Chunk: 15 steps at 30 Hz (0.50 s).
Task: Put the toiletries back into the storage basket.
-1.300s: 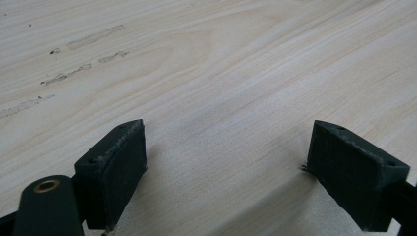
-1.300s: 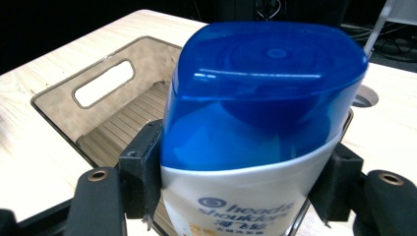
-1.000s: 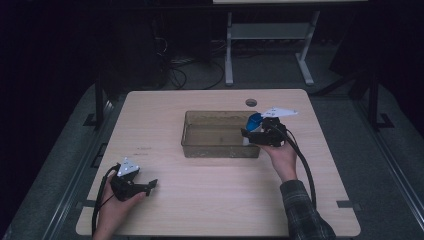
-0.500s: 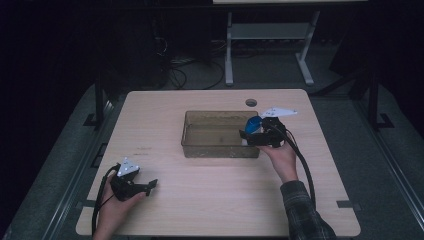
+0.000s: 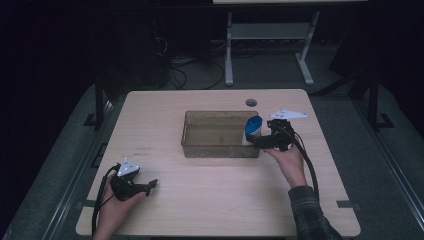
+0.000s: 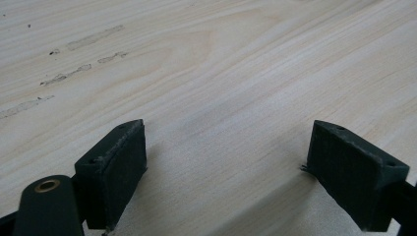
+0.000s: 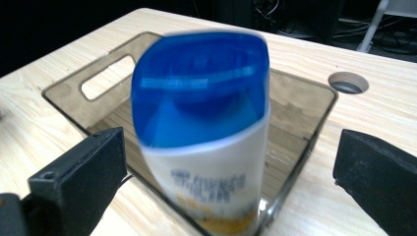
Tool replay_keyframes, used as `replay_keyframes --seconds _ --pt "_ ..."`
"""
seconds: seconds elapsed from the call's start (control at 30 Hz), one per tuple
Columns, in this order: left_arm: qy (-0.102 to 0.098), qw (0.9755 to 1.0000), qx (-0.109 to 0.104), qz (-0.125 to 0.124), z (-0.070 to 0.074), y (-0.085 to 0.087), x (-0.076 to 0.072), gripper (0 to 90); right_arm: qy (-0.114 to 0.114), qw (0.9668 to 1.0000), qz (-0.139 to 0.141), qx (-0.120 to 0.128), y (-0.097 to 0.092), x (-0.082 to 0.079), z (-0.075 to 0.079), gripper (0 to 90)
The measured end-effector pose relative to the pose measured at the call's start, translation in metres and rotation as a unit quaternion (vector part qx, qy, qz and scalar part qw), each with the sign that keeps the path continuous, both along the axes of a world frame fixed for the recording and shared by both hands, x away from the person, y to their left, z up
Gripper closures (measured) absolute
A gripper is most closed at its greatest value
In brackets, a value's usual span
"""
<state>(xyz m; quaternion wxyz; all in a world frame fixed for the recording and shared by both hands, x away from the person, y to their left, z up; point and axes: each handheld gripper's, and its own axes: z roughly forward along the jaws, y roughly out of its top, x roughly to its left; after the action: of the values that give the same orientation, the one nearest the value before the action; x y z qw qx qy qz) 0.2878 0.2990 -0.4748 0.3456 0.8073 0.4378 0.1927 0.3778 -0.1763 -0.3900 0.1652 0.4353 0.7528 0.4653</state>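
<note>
Pale wood table [image 5: 215, 200], centre of the high view. A clear brownish plastic bin [image 5: 220, 134] sits at mid-frame, handle slot in its far end wall as the right gripper view shows it.

Bottle [image 7: 204, 132]: white body, blue flip cap, standing at the bin's right end in the high view, cap uppermost, leaning slightly. In the right gripper view it appears blurred. Dark blue printed lettering on the white body, with an orange band near the base; text too smeared to read, brand cannot be told.

Right gripper [image 5: 257, 141]: just right of the bin in the high view, held by the right hand [image 5: 289, 162], plaid sleeve below. Jaws spread wide, one each side of the bottle, gaps showing on both sides, not touching it.

Left gripper [image 5: 150, 186]: lower left of the high view, low over the tabletop in the left hand [image 5: 116, 210]. Jaws spread apart with bare wood between them. Faint scuff marks [image 6: 64, 64] on the wood, upper left of the left gripper view.

Round cable hole [image 5: 251, 102] in the table just beyond the bin.
</note>
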Motion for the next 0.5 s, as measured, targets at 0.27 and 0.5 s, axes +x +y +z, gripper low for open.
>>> replay_keyframes --seconds 0.27,0.5 --pt "-0.001 1.0000 -0.001 0.000 0.000 0.000 0.000 13.9 -0.011 0.9999 -0.001 0.000 -0.012 -0.019 -0.004 0.0" --pt "-0.001 1.0000 -0.001 0.000 0.000 0.000 0.000 13.9 -0.024 0.9997 -0.005 0.005 -0.025 -0.040 -0.008 0.0"
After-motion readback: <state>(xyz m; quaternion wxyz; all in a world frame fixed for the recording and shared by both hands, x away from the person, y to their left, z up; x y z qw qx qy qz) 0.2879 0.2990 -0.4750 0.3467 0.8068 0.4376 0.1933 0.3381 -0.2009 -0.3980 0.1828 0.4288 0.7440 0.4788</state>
